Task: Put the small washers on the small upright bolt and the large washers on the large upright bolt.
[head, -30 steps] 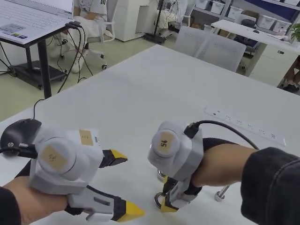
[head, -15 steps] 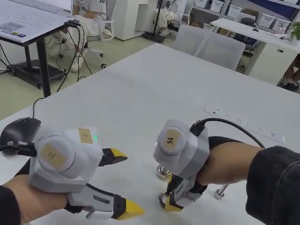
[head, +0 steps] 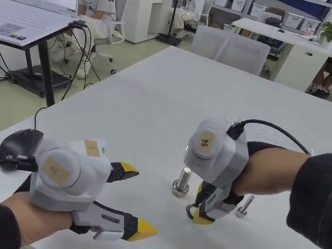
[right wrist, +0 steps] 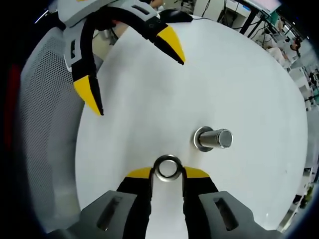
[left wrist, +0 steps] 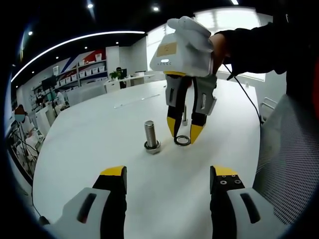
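A metal washer (right wrist: 167,167) is pinched between the yellow tips of the right tongs (right wrist: 167,173), which are closed down to the washer's width and grip its rim on 2 sides. In the head view the washer (head: 191,211) shows as a ring at the tips of the right tongs (head: 199,205), partly covered by them. Whether it rests on the table (head: 171,98) or hangs just above it cannot be told. In the left gripper view the washer (left wrist: 182,140) sits low at the tips of the right tongs (left wrist: 183,133), close to the tabletop. Its size against the 2 bolts is hard to judge.

Just beside it, not touching, the large bolt (head: 181,181) stands upright on its head, toward the table's near edge; it also appears in both gripper views (left wrist: 151,137) (right wrist: 213,139). The small bolt (head: 246,205) stands beyond the right tongs, half hidden by the hand. In the left gripper view it is only a sliver (left wrist: 185,115) between those jaws.

The left tongs (head: 137,199) are spread wide and hold nothing. They sit nearer the same edge, well apart from the large bolt (left wrist: 169,172) (right wrist: 139,85).

A computer mouse (head: 21,142) lies by the table's left edge, partly cut off by the left gripper's body. A mesh chair (left wrist: 294,164) stands against the table's edge.
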Demonstrator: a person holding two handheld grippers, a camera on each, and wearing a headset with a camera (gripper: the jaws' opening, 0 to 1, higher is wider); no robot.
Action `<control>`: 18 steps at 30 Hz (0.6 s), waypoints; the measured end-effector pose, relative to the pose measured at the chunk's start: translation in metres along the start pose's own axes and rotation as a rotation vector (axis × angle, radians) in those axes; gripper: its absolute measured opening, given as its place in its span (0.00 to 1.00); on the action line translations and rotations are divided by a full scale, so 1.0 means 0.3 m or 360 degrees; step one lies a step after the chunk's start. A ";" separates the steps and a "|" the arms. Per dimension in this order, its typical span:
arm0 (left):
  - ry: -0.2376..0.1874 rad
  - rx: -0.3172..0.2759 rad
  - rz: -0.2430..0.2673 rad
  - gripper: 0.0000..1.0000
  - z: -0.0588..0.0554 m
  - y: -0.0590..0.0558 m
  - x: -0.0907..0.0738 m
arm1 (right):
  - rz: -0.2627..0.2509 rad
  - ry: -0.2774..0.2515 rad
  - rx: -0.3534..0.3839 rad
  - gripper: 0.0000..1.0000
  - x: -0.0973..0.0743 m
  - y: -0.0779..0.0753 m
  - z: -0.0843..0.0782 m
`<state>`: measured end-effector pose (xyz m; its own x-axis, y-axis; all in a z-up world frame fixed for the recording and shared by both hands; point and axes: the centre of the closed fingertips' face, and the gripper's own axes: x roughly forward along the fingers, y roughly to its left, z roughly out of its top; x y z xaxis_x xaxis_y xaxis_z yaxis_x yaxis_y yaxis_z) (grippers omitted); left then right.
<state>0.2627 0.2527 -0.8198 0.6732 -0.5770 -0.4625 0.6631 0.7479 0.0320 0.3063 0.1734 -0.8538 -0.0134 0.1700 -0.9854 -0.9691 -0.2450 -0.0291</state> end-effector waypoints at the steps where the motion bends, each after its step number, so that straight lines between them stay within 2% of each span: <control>1: 0.0002 0.0000 -0.0001 0.67 -0.001 0.000 0.000 | -0.0005 -0.0005 0.0005 0.24 -0.006 -0.002 -0.002; 18: 0.0012 -0.0001 -0.0009 0.67 0.000 0.009 0.011 | -0.0075 -0.0039 0.0044 0.24 -0.092 -0.048 -0.019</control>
<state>0.2667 0.2528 -0.8211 0.6671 -0.5785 -0.4694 0.6665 0.7450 0.0290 0.3220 0.1667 -0.8272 0.0267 0.2039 -0.9786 -0.9752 -0.2099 -0.0703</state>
